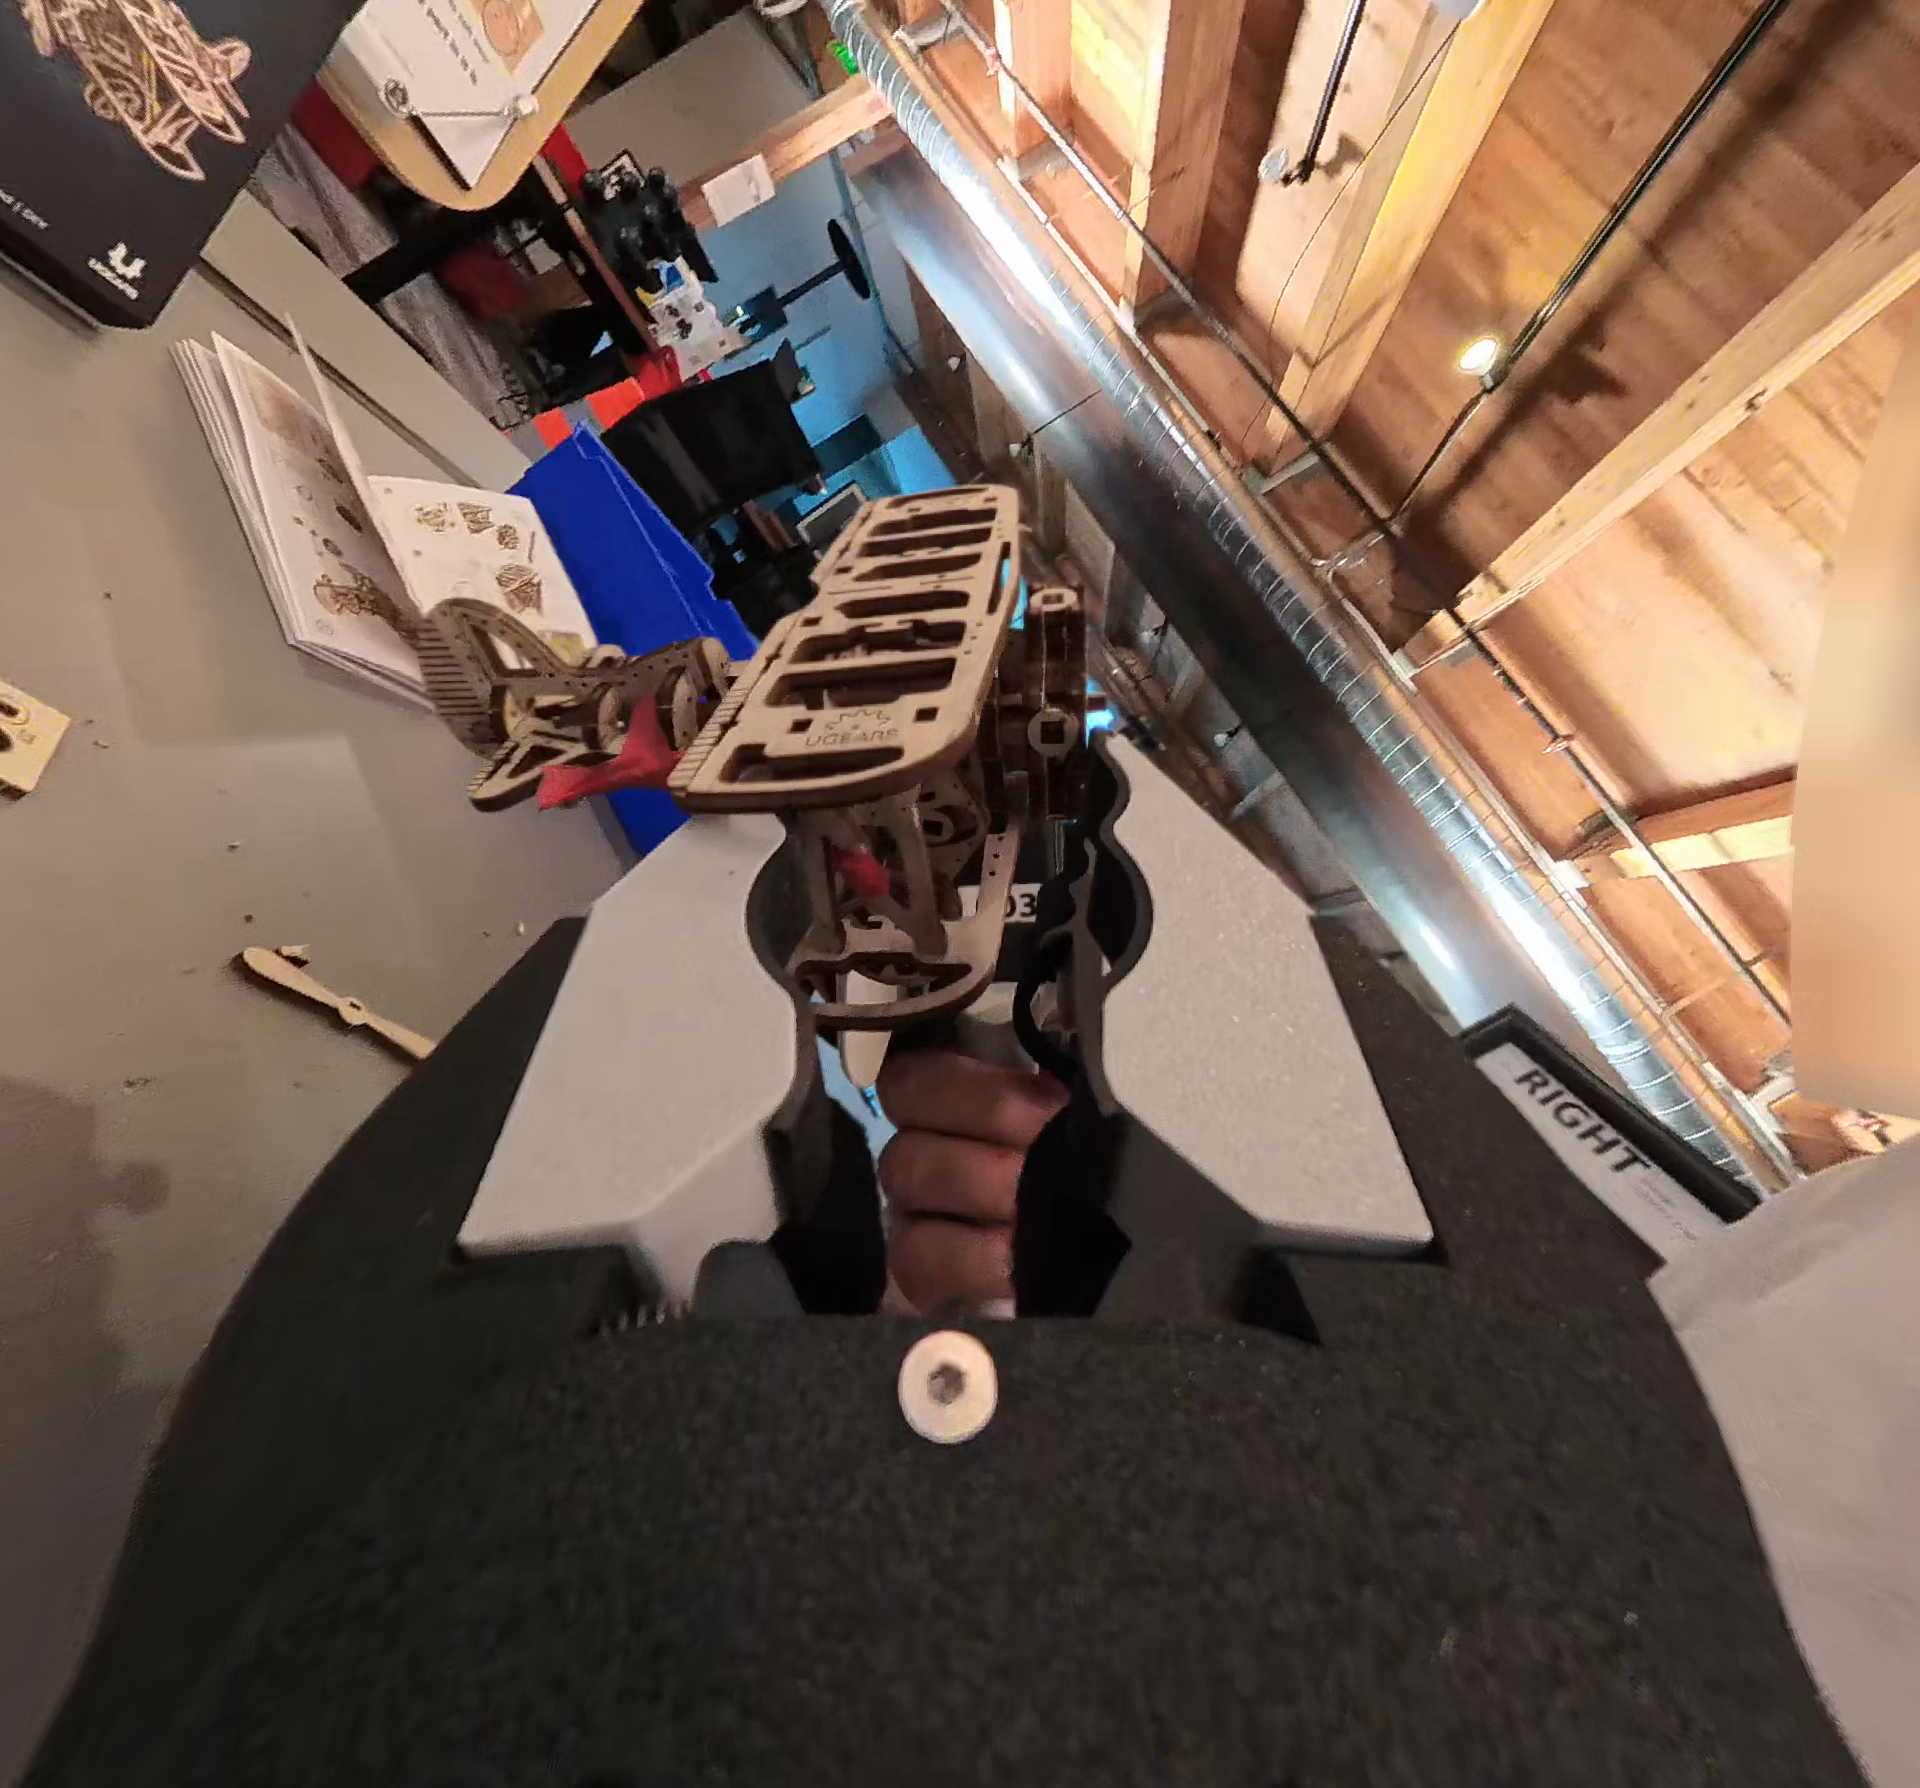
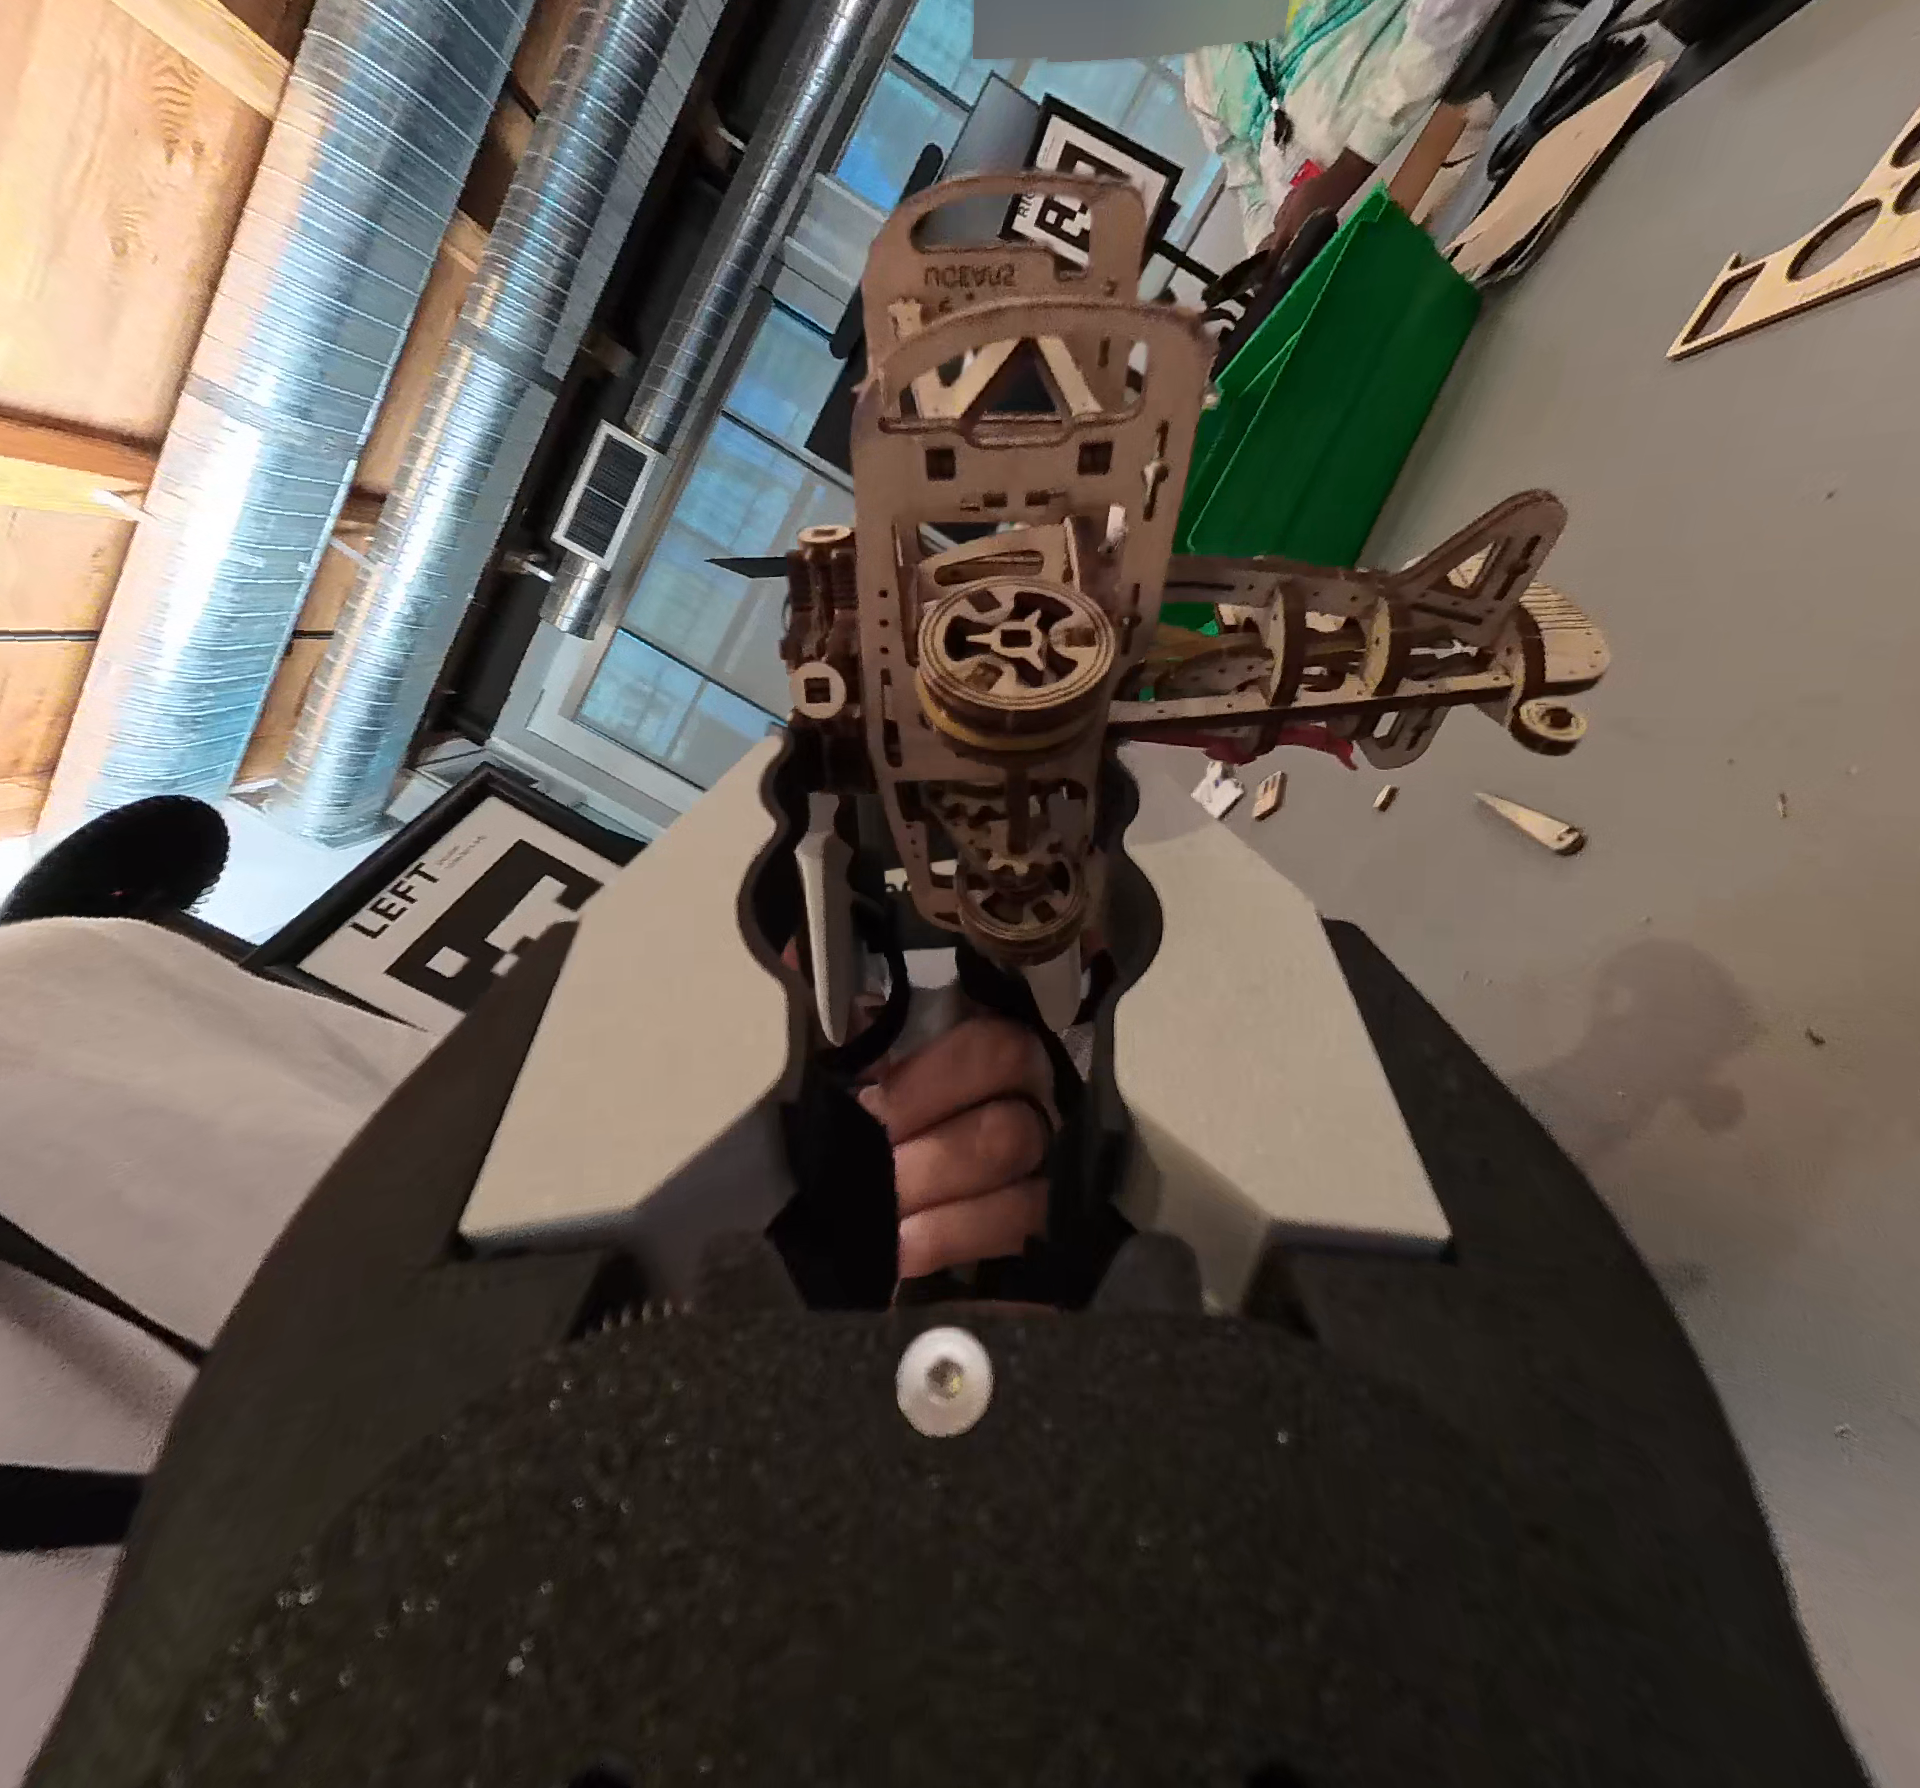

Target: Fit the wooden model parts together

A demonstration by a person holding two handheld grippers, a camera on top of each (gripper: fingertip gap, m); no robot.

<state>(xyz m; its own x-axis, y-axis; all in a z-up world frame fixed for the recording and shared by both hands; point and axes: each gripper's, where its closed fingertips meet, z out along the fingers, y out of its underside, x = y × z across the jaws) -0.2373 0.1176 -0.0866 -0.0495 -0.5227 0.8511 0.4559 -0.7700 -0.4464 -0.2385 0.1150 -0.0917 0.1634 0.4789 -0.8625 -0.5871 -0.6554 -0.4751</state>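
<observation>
Aloft, wooden biplane (image 1: 883, 699) clamped between left claw (image 1: 940, 917), right claw (image 2: 940, 907).

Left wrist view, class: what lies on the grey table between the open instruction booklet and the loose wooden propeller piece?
Nothing but bare grey table with a few tiny crumbs lies between the booklet and the propeller piece; the left wrist view shows it.

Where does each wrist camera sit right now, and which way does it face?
Left wrist view: behind the left gripper, tilted across the grey table toward ceiling beams; the gripper closes on the wooden plane; a hand beyond.
Right wrist view: behind the right gripper, facing the plane's wheel side, ducts behind; a hand beyond.
Shared: the plane, held from opposite sides.
</observation>
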